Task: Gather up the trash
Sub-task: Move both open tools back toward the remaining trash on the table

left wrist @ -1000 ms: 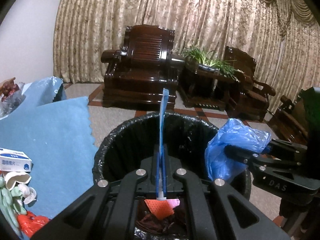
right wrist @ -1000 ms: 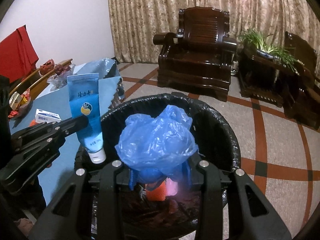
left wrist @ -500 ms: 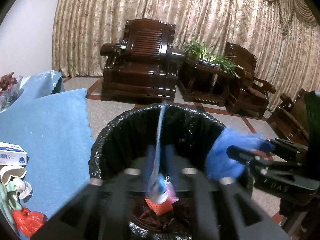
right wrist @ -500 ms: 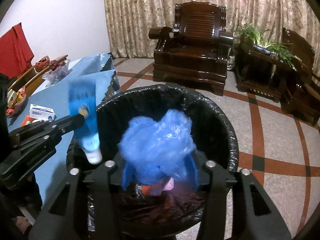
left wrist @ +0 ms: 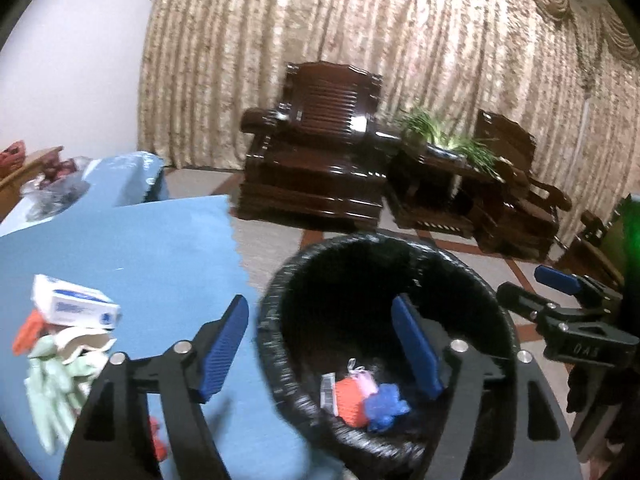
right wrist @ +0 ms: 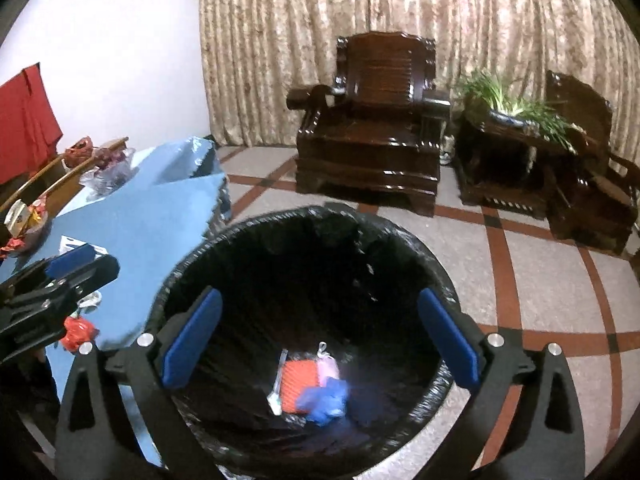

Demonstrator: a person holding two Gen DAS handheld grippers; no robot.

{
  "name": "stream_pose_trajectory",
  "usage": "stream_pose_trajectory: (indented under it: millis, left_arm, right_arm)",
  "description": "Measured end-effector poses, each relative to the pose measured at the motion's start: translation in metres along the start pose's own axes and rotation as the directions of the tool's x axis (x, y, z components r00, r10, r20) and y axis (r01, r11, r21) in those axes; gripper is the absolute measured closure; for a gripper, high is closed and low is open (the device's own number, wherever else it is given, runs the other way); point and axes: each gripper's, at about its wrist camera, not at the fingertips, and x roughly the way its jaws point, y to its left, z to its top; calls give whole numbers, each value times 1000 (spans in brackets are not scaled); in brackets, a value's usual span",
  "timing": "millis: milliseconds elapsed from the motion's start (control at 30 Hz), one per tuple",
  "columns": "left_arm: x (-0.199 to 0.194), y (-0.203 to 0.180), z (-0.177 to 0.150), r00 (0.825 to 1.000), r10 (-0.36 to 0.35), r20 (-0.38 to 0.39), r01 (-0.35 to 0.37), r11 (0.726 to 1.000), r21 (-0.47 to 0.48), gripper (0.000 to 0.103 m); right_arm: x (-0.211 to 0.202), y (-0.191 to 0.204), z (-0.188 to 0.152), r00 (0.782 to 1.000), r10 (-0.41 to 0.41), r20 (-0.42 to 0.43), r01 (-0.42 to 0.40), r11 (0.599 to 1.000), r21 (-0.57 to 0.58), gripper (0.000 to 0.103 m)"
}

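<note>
The counter (left wrist: 160,248) is covered in blue cloth. On it, left of the black-lined bin (right wrist: 304,224), lie a white box with blue print (left wrist: 76,306), pale green and cream scraps (left wrist: 60,364) just below that box, and a red wrapper (right wrist: 78,330) nearest the bin. The bin stands on a tiled floor (right wrist: 532,280) with red-brown stripes

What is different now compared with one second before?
Both jaws have just been opening, with nothing between them now. The left hand-held gripper let go of the blue tube, the right hand-held gripper of the blue plastic bag, which now lies in the black bin. The box on the blue table stayed.
</note>
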Motion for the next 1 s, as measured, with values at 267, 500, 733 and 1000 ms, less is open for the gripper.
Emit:
stream_pose_trajectory:
  millis: [267, 500, 733, 1000]
  left_arm:
    - [-61, 56, -10, 979, 191, 71, -188, 981, -47, 27]
    - [-112, 116, -39, 928, 366, 63, -360, 928, -96, 27]
    - [-133, 158, -68, 899, 438, 10, -432, 890, -148, 27]
    - [-138, 181, -93, 888, 460, -25, -457, 874, -166, 30]
  right_arm:
    - [0, 57, 10, 993, 116, 16, -115, 992, -46, 6]
    - [7, 131, 10, 969, 248, -3, -246, 961, -124, 6]
    - [19, 204, -3, 932, 358, -55, -362, 909, -205, 6]
    - [50, 254, -35, 910, 381, -165, -412, 875, -254, 12]
